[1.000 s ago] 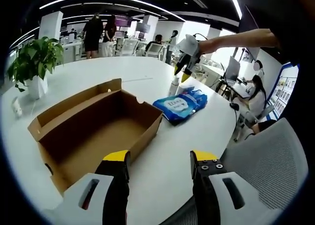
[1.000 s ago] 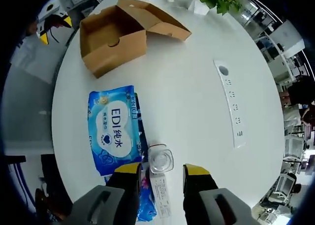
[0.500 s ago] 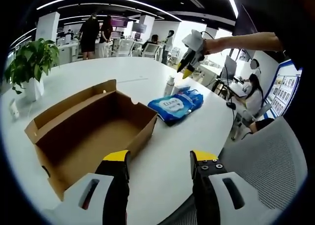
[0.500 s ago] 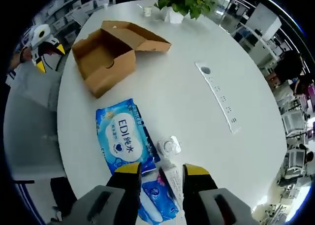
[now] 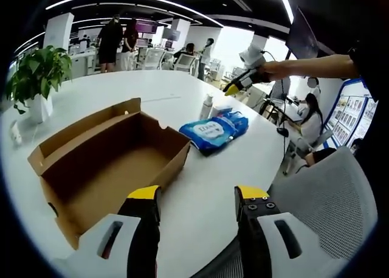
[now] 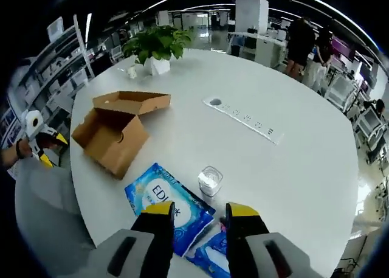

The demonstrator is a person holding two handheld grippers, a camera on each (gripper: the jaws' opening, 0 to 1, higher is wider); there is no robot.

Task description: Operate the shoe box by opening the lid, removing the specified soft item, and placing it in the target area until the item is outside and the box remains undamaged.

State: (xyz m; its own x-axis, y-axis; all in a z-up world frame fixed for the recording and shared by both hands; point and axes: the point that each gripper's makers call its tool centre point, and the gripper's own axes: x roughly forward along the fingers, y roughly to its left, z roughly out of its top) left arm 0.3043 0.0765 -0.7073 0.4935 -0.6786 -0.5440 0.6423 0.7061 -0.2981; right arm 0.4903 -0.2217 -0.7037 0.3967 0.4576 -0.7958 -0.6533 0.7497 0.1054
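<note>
Left gripper view: your left gripper [image 5: 196,196] is hovering by open shoe box [image 5: 103,162], jaws released | right gripper [image 6: 197,209] is hanging over wipes pack [image 6: 163,202] on desk [image 6: 292,168], jaws apart, empty

Shoe box [image 5: 109,162] matt brown cardboard; wipes pack [image 5: 214,129] glossy blue plastic; table [image 6: 292,168] smooth white.

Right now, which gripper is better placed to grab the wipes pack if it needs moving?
Right. The right gripper hangs open just above the blue wipes pack. The left gripper is over the open shoe box, farther off.
</note>
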